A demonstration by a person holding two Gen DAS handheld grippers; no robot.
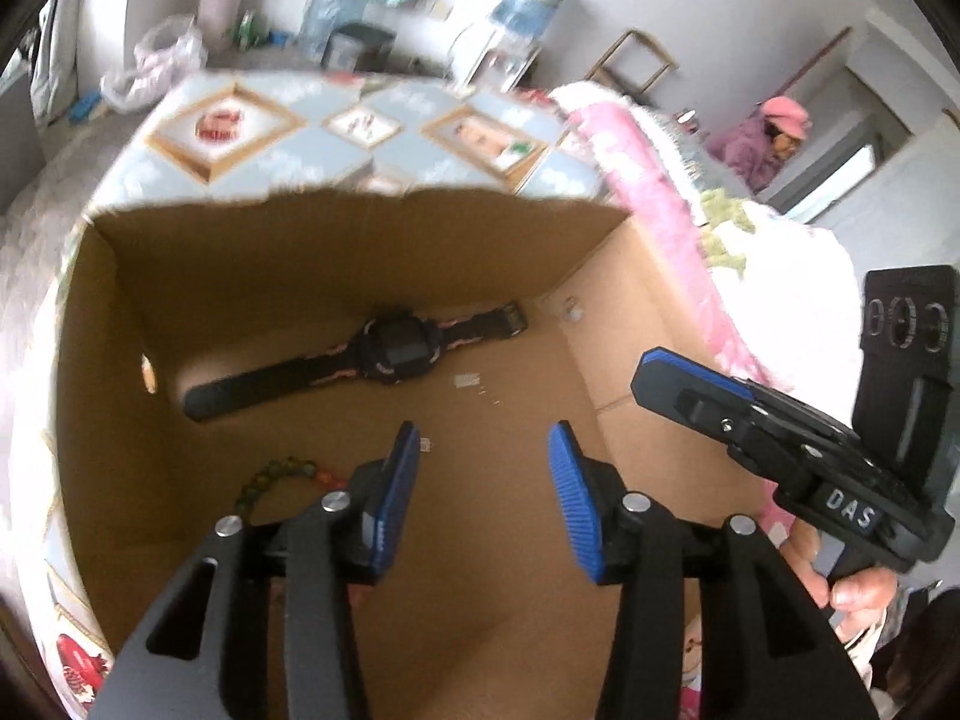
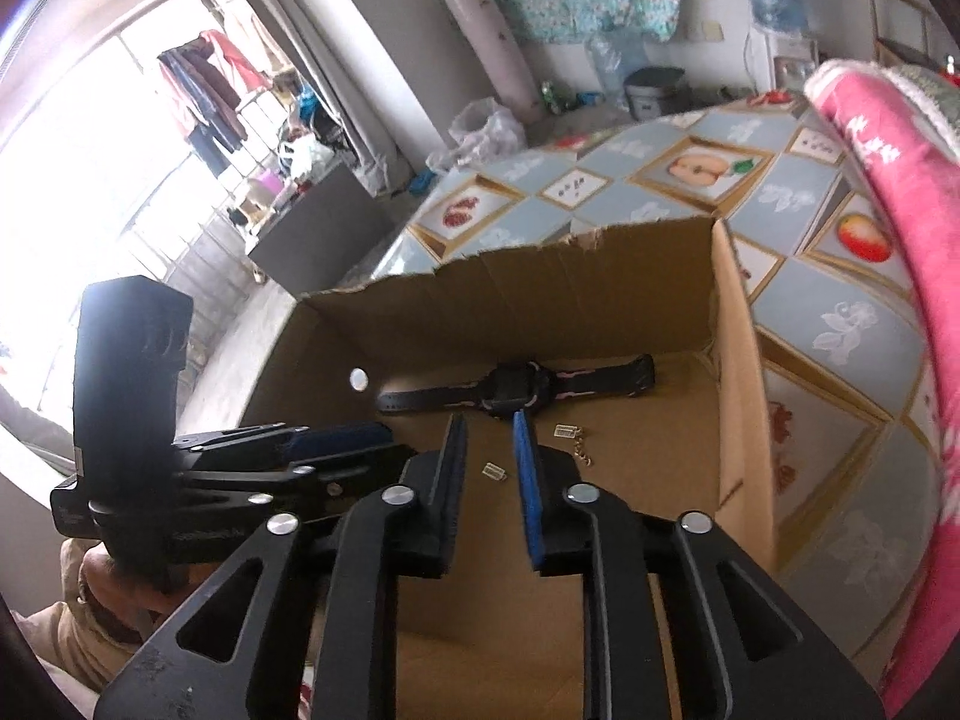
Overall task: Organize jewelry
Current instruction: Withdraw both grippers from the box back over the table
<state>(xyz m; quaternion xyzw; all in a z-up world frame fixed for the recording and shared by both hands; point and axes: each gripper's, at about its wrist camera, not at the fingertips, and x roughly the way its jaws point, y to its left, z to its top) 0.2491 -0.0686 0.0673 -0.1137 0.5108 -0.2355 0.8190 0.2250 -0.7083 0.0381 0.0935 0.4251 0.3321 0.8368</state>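
A black wristwatch (image 1: 384,354) lies flat on the floor of an open cardboard box (image 1: 336,228), near its far wall; it also shows in the right wrist view (image 2: 510,391). A beaded bracelet (image 1: 273,477) lies on the box floor, partly hidden behind my left finger. Small clear earring pieces (image 2: 497,471) and a short chain (image 2: 581,450) lie on the floor. My left gripper (image 1: 483,441) is open and empty above the box floor. My right gripper (image 2: 489,426) is open and empty over the box, just short of the watch; it shows at the right of the left view (image 1: 654,369).
The box stands on a tablecloth (image 2: 828,324) printed with fruit pictures. A pink fluffy blanket (image 2: 900,192) lies along the right side. A person in a pink hat (image 1: 774,132) sits far back right. Clothes hang by a bright window (image 2: 204,90).
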